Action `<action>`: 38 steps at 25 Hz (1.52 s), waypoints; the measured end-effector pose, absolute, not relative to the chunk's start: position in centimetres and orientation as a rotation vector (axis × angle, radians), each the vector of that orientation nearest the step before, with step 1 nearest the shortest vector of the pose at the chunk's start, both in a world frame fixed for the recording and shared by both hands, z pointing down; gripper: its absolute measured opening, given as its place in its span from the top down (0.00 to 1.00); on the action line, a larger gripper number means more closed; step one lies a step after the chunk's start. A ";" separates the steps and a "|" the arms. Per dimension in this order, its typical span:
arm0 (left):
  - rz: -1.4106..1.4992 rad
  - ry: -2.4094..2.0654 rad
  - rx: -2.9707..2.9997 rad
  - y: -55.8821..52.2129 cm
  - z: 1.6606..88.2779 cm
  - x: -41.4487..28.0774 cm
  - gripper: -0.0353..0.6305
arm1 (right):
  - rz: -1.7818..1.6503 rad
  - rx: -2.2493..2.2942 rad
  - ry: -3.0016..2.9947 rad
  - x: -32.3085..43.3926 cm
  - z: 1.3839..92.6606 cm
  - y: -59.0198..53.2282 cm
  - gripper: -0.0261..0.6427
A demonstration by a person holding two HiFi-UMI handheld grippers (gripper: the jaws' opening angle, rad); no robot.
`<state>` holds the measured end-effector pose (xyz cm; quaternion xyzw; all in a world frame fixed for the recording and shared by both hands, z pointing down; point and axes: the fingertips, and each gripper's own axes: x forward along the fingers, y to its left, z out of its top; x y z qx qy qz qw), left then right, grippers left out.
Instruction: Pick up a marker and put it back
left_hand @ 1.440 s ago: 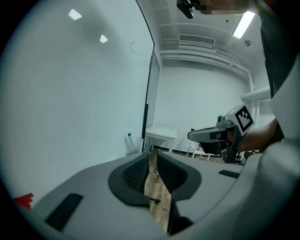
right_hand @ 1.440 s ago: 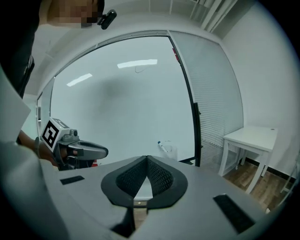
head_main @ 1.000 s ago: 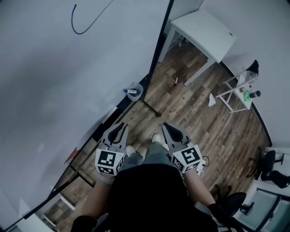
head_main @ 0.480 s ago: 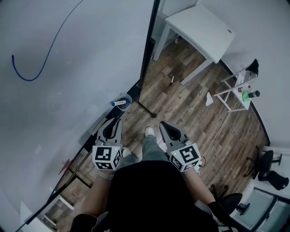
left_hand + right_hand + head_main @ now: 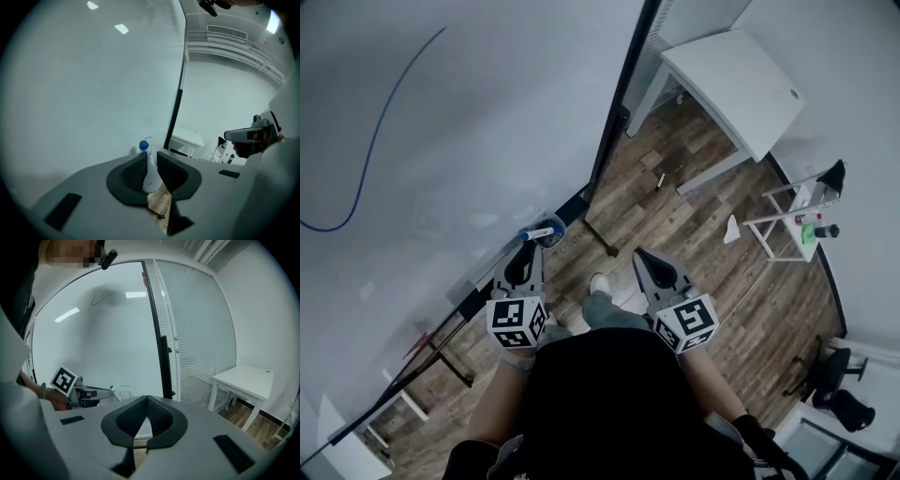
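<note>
A white marker (image 5: 536, 232) with a blue cap lies slanted in a small clear cup (image 5: 553, 225) at the whiteboard's lower edge. My left gripper (image 5: 528, 251) points at the cup, its tips just short of it. In the left gripper view the marker (image 5: 144, 147) shows through the narrow gap between the jaws of the left gripper (image 5: 149, 155), which stands slightly open. My right gripper (image 5: 643, 256) hovers over the wood floor, shut with nothing in it. From the right gripper (image 5: 147, 398) I see the left gripper (image 5: 91, 393) reaching toward the marker (image 5: 114, 391).
A large whiteboard (image 5: 450, 122) with a curved blue line (image 5: 366, 159) fills the left. Its black frame post (image 5: 614, 122) runs down beside the cup. A white table (image 5: 731, 80) stands at the back right, a small rack with bottles (image 5: 806, 225) further right.
Both grippers have moved toward the whiteboard. The left gripper's tips have closed in on the cup with the marker. The marker has stayed in the cup.
</note>
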<state>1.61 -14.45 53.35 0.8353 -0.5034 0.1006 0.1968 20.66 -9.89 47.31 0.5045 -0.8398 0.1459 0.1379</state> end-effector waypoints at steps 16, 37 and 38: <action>0.223 -1.583 2.135 -17.3 54.2 1.7 0.84 | 0.395 1.255 -2.522 21.3 47.3 -14.0 0.92; 0.154 -1.709 2.086 -18.1 51.9 1.4 0.82 | 0.368 1.158 -2.559 21.2 47.0 -15.7 0.92; 0.148 -1.708 2.094 -18.0 51.6 1.3 0.82 | 0.367 1.151 -2.563 20.9 46.9 -15.7 0.92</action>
